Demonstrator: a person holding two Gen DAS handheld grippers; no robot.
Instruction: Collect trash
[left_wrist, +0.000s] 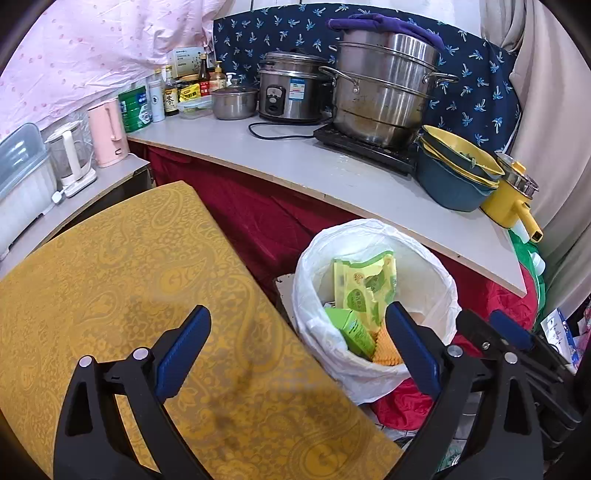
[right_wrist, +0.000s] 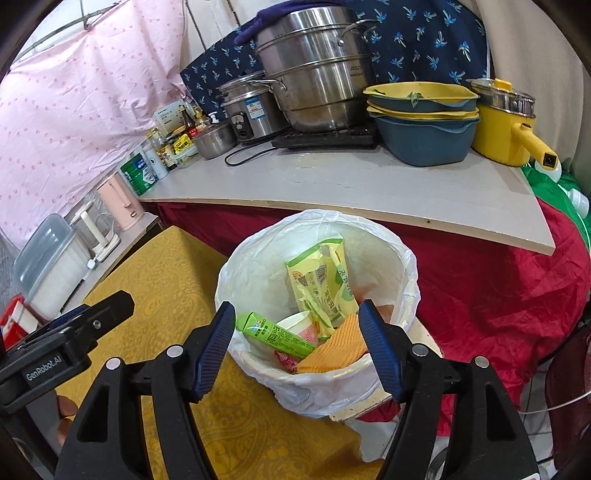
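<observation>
From the left wrist, the left gripper (left_wrist: 297, 326) is seen spread wide with nothing between its pads, held partly over the yellow-patterned worktop (left_wrist: 129, 266) and partly over the bin. The white-lined trash bin (left_wrist: 436, 258) stands at about four o'clock from the middle of that view, just beside the worktop edge. Inside it lie a yellow-green wrapper (left_wrist: 365, 280), a green carton (left_wrist: 352, 330) and an orange ridged piece (left_wrist: 386, 349). The patterned surface is shown bare in this view. The right gripper (left_wrist: 495, 325) is glimpsed at three o'clock of the bin.

From the right wrist, the right gripper (right_wrist: 297, 332) is seen spread apart and empty, poised directly above the trash bin (right_wrist: 391, 254), which fills the middle of the view. The wrapper (right_wrist: 321, 284), carton (right_wrist: 273, 332), orange piece (right_wrist: 343, 345) and a paper cup (right_wrist: 295, 323) rest within. The left gripper (right_wrist: 74, 332) shows at nine o'clock over the worktop (right_wrist: 166, 280).

The drop-off step is judged complete or nearly so, since both grippers are empty and the trash sits in the bin. For the next move, any remaining trash would have to be located outside these views, and a spread gripper brought to it.
</observation>
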